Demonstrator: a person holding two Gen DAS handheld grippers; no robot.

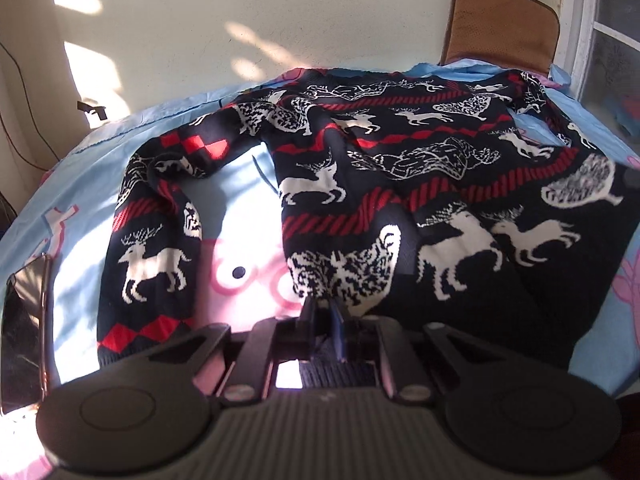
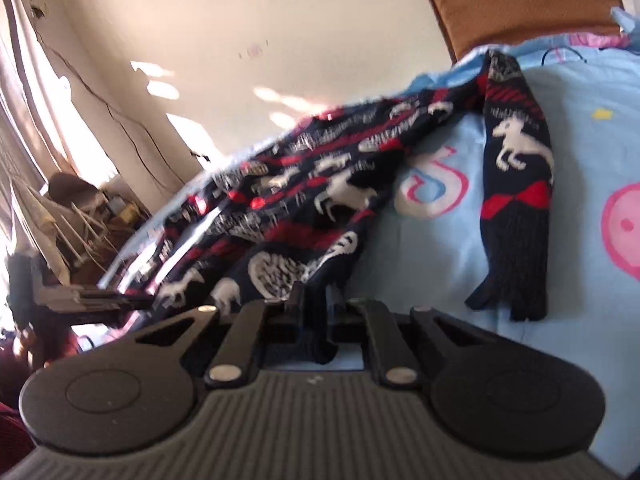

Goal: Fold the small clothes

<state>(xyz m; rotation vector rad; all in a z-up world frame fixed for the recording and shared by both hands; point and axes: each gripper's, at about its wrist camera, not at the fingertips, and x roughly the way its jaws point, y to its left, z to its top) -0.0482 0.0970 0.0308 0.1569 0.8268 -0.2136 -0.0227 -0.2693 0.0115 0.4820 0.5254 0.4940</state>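
Note:
A dark knitted sweater [image 1: 400,168] with white deer and red stripes lies spread on a light blue sheet [image 1: 80,184]. Its left sleeve [image 1: 152,248] bends down towards the near edge. My left gripper [image 1: 325,320] is shut on the sweater's ribbed bottom hem, which bunches between the narrow jaws. In the right wrist view the sweater [image 2: 304,200] rises from the sheet [image 2: 440,260], and my right gripper [image 2: 316,304] is shut on its dark hem. The other sleeve [image 2: 516,200] lies flat to the right. The left gripper [image 2: 92,300] shows blurred at the far left.
A phone [image 1: 24,328] lies on the sheet at the left near edge. A brown cushioned chair back [image 1: 500,24] stands behind the bed against the cream wall. Cables hang down the wall at the left. Cluttered shelves [image 2: 88,208] sit beyond the bed's far side.

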